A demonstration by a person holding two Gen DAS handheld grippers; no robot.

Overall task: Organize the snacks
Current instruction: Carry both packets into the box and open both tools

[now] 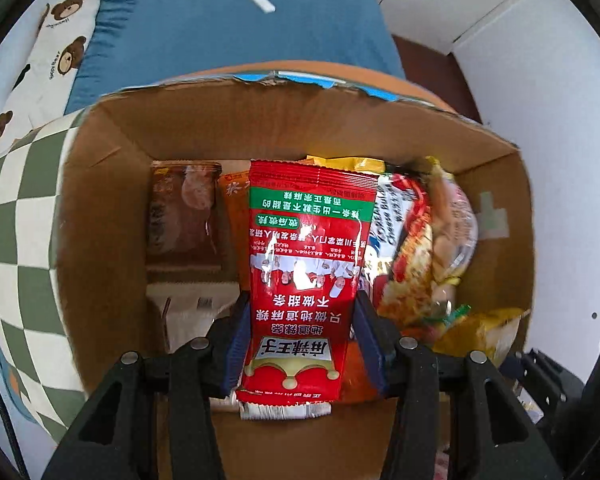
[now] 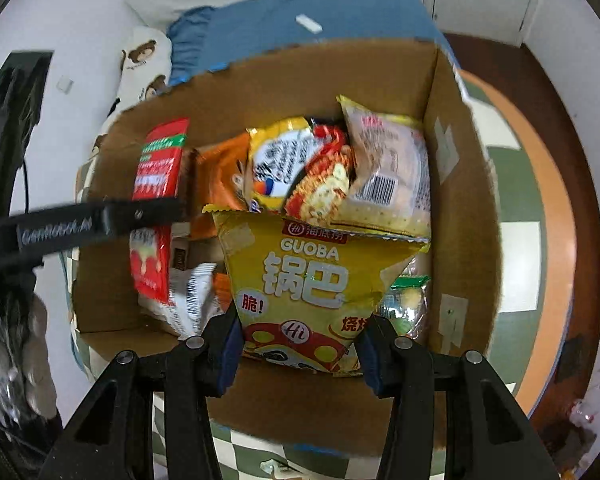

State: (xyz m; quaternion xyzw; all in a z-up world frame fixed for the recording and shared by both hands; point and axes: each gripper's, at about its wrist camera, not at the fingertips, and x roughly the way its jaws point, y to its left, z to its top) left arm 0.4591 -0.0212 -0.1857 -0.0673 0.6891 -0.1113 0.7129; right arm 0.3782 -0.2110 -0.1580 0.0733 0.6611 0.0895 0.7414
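Observation:
An open cardboard box (image 1: 112,200) holds several snack packs. My left gripper (image 1: 300,320) is shut on a red spicy-strip packet (image 1: 306,272) and holds it upright inside the box. The same packet (image 2: 156,184) and the left gripper's black arm (image 2: 100,220) show at the left in the right wrist view. My right gripper (image 2: 300,332) is shut on a yellow Guoba packet (image 2: 312,276) over the box's (image 2: 452,200) near side. A brown pack (image 1: 180,216), an orange pack (image 2: 220,176), a noodle pack (image 2: 300,168) and a cracker pack (image 2: 388,176) stand in the box.
The box sits on a green-and-white checkered cloth (image 1: 16,248) over a round orange-edged table (image 2: 556,216). A blue bed cover (image 1: 236,28) and a bear-print pillow (image 1: 56,44) lie behind. White walls (image 1: 560,128) are at the right.

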